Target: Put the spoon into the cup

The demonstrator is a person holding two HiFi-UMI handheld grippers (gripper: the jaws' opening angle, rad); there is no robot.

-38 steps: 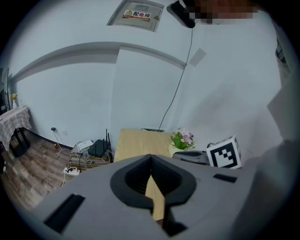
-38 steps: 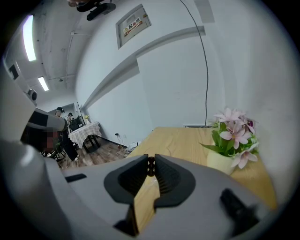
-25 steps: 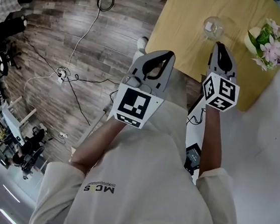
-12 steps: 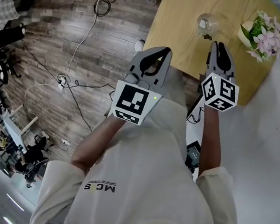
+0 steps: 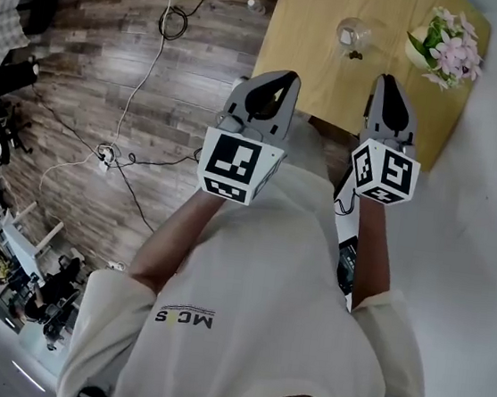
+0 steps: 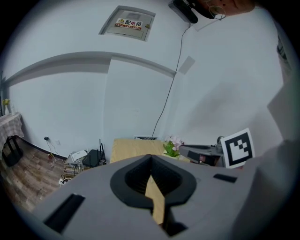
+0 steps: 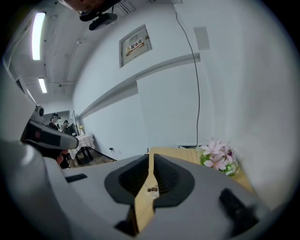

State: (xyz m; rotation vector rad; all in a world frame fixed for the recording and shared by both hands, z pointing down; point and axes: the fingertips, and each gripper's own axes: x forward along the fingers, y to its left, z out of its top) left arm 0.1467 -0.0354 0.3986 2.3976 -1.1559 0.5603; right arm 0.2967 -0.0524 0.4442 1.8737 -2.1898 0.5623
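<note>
Bare tabletop (image 5: 307,52) fronts the cup (image 5: 353,35) (flowers (image 5: 446,51) crowd its right).

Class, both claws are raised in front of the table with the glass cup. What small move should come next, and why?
Probably ease the right claw forward over the wooden table toward the glass cup. Both it and the left claw are shut and empty at the table's near edge, and the spoon cannot be clearly made out.

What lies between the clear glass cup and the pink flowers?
Bare wooden tabletop only, between the clear glass cup and the pink flowers, in the head view.
</note>
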